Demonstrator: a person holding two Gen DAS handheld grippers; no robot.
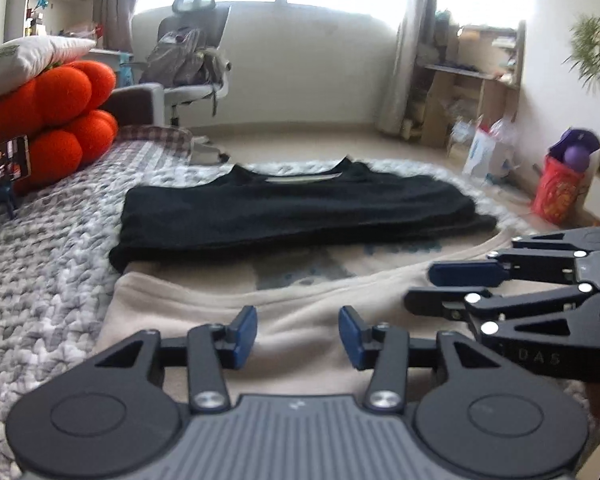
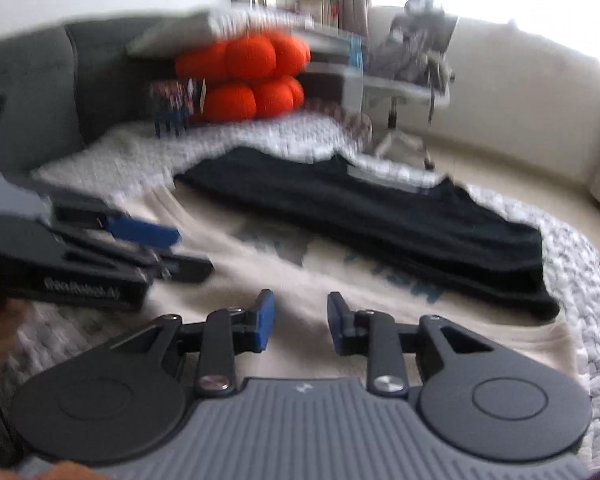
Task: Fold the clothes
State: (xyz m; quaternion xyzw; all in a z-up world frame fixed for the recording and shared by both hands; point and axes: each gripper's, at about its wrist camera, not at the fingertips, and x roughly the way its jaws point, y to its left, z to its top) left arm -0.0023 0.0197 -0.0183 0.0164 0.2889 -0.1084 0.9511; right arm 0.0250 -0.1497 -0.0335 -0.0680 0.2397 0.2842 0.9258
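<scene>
Folded clothes are seen on a bed: a black T-shirt [image 1: 295, 212], folded into a flat rectangle with its collar turned toward the window, is laid across the far part of a cream T-shirt [image 1: 283, 304] bearing a blue-grey print [image 1: 308, 268]. Both garments are spread on a grey-and-white knitted blanket [image 1: 43, 264]. The near, bare part of the cream T-shirt is overhung by the left hand-held gripper [image 1: 297, 334], whose blue-padded jaws are held wide apart with nothing between them. The right hand-held gripper [image 2: 300, 322] is likewise held wide and empty above the same cream cloth; in the left wrist view it is seen from the side at the right edge [image 1: 440, 286], just beside the left one. Whether either is touching the fabric cannot be told. An orange plush cushion [image 1: 55, 116] is stacked at the head of the bed under a white pillow [image 1: 27, 56], with a phone on a small stand [image 1: 3, 164] in front. Beyond the bed, an office chair [image 1: 187, 60] draped with a backpack is set before a bright window. The right wrist view is blurred.
</scene>
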